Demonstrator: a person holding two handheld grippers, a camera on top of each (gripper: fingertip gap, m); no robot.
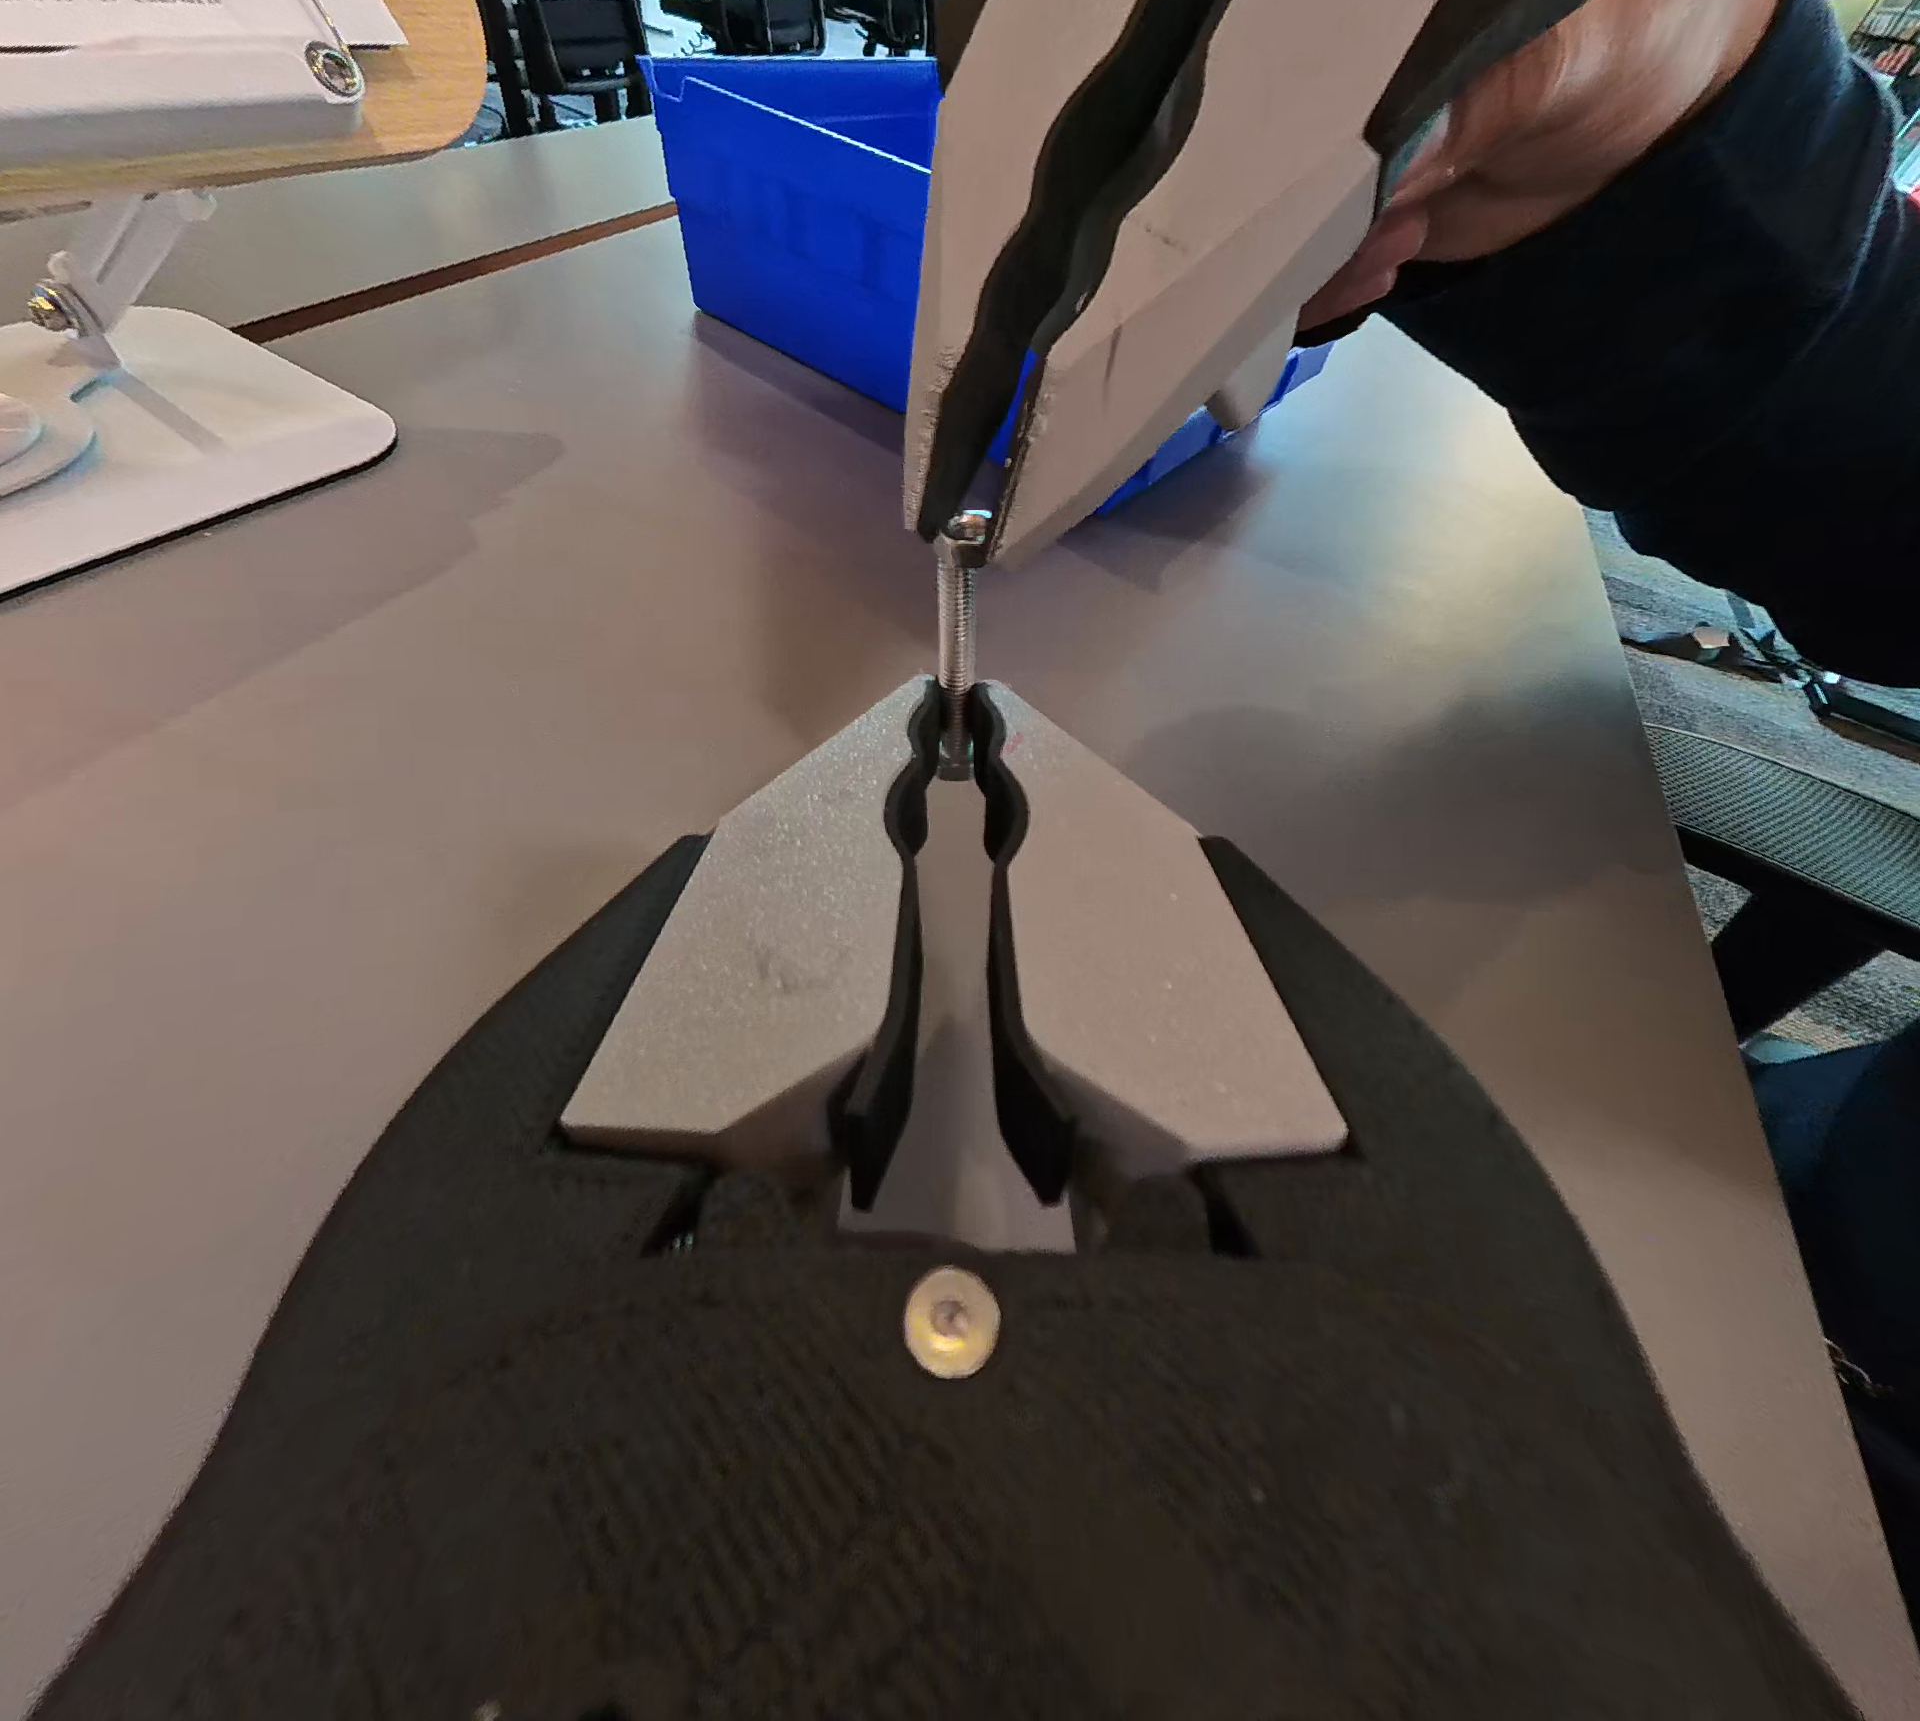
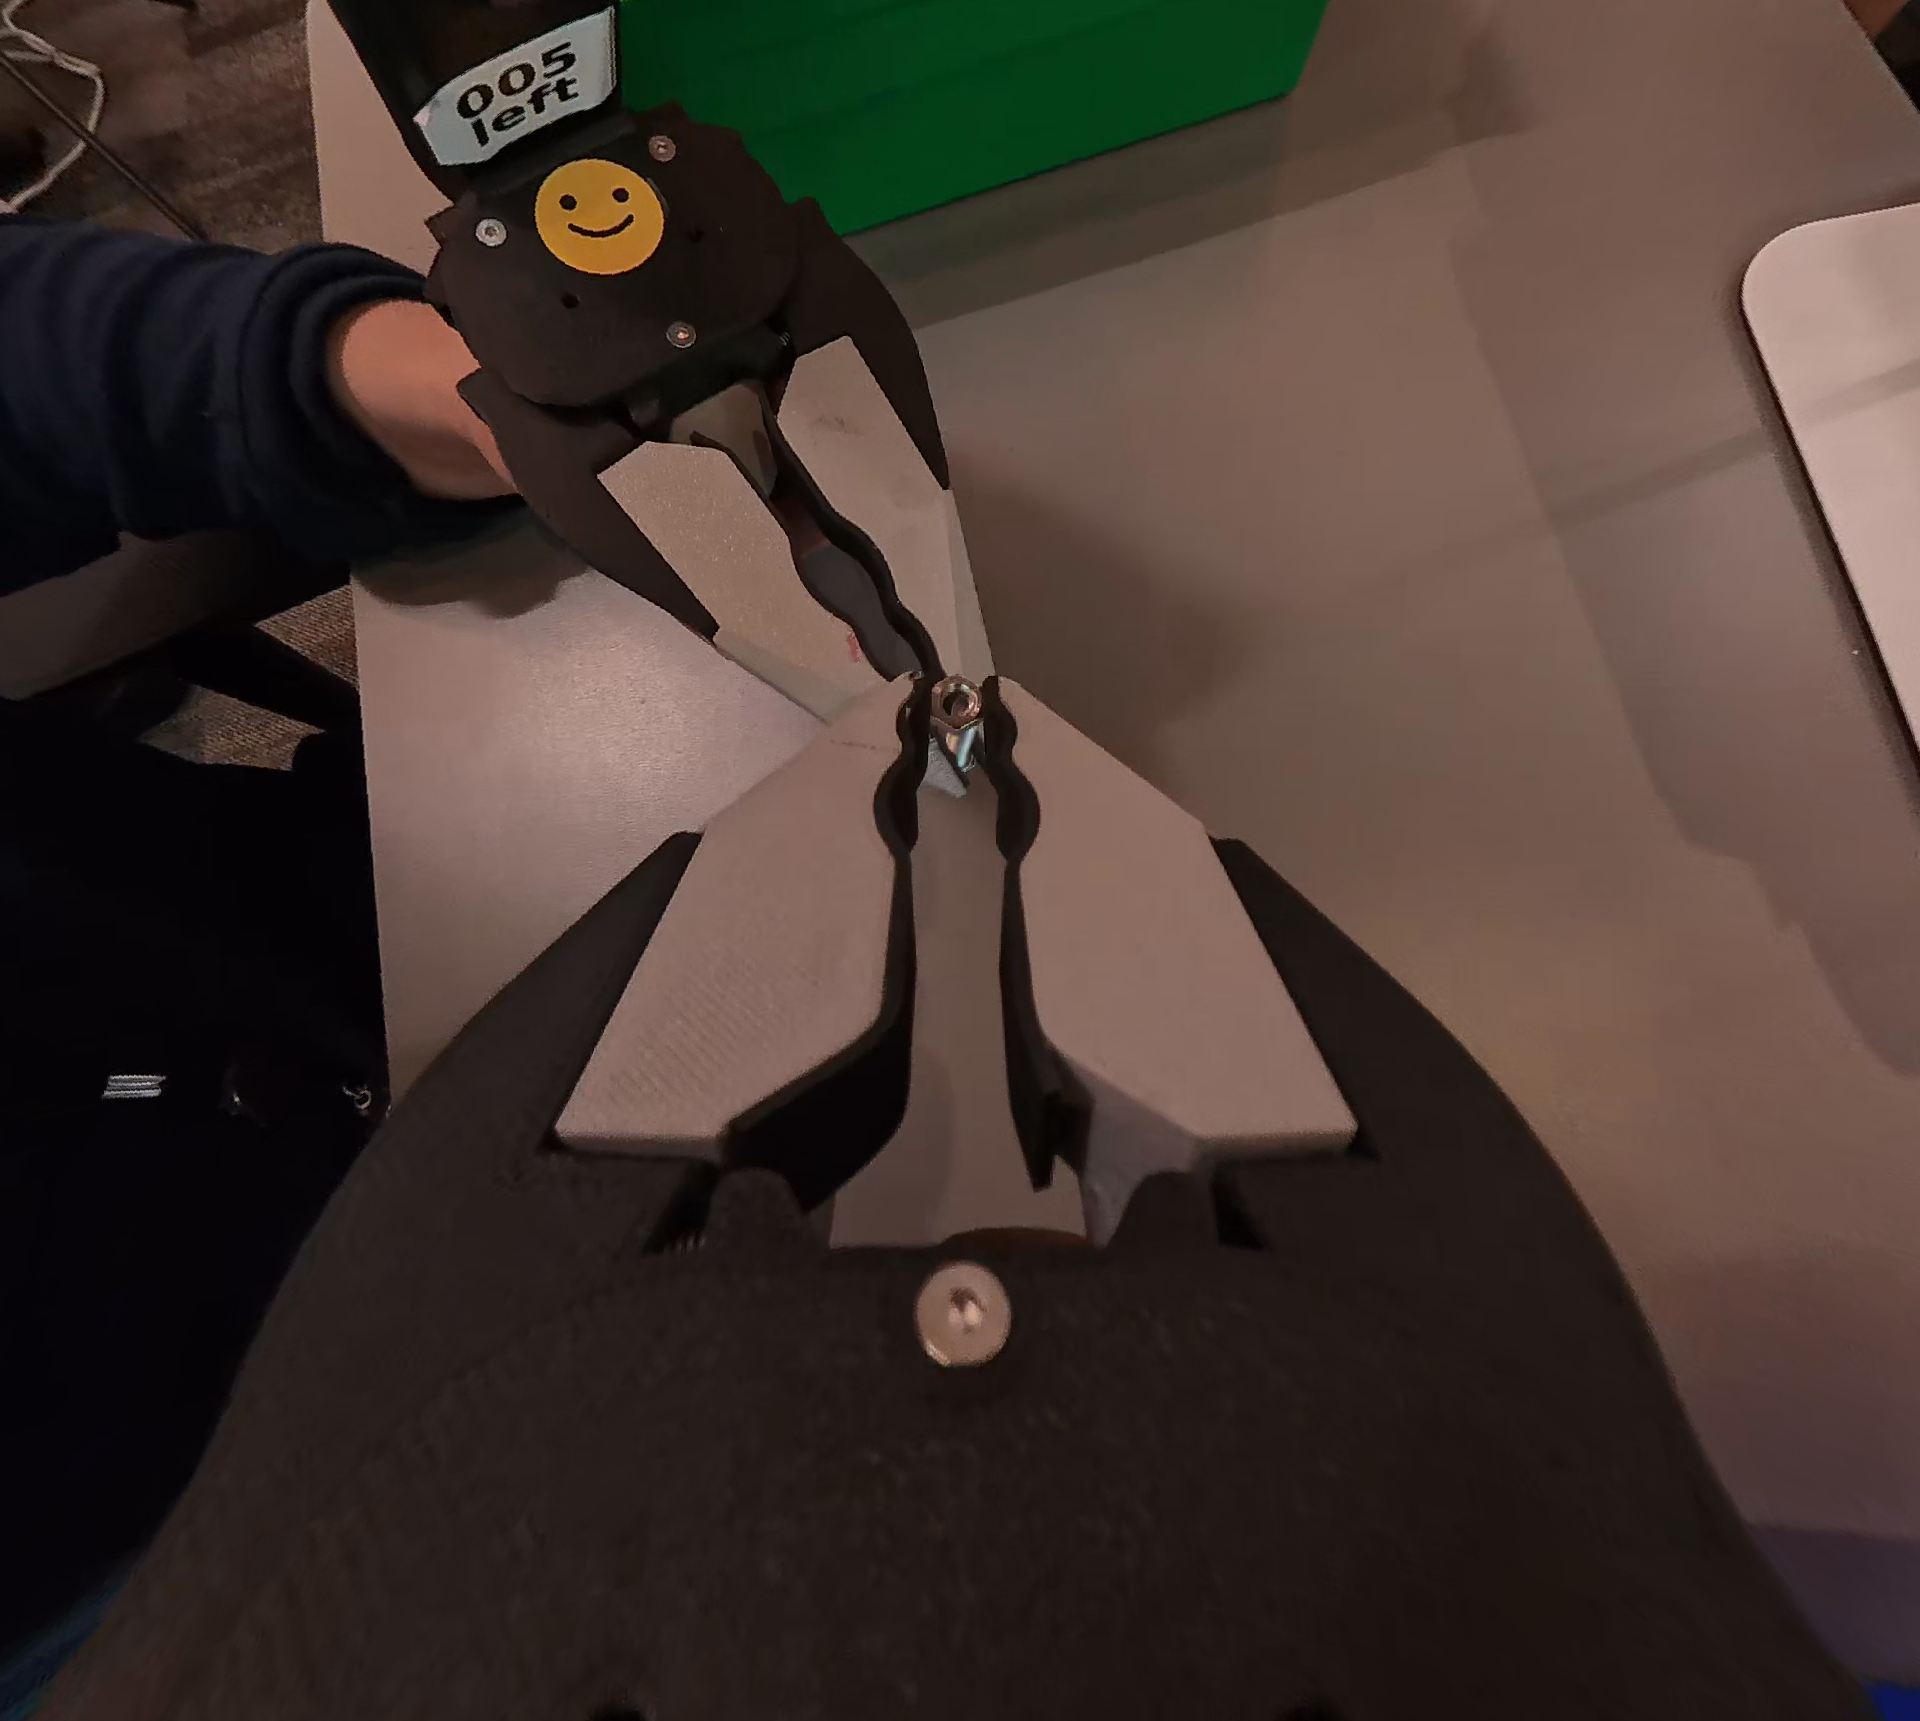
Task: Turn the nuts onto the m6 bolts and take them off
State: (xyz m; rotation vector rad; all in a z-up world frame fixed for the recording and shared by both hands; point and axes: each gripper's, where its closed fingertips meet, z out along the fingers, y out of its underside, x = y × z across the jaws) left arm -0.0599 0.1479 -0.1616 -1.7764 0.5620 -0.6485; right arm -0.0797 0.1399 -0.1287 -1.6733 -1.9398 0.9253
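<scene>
In the left wrist view my left gripper (image 1: 954, 707) is shut on the lower end of a silver threaded bolt (image 1: 953, 622), which stands upright above the grey table (image 1: 520, 788). My right gripper (image 1: 961, 520) comes down from above and is shut on a silver hex nut (image 1: 967, 525) at the bolt's top end. In the right wrist view my right gripper (image 2: 954, 707) holds the nut (image 2: 956, 701) end-on, with a bit of the bolt (image 2: 958, 755) behind it. The left gripper (image 2: 920, 669) reaches in from the upper left, its tips hidden behind my right fingers.
A blue bin (image 1: 800, 217) stands behind the grippers in the left wrist view. A green bin (image 2: 987, 9) stands at the far table edge in the right wrist view. A white stand base (image 1: 187, 424) sits left. An office chair (image 1: 1818, 798) is beside the table's right edge. Left and right tips are no more than a few centimetres apart.
</scene>
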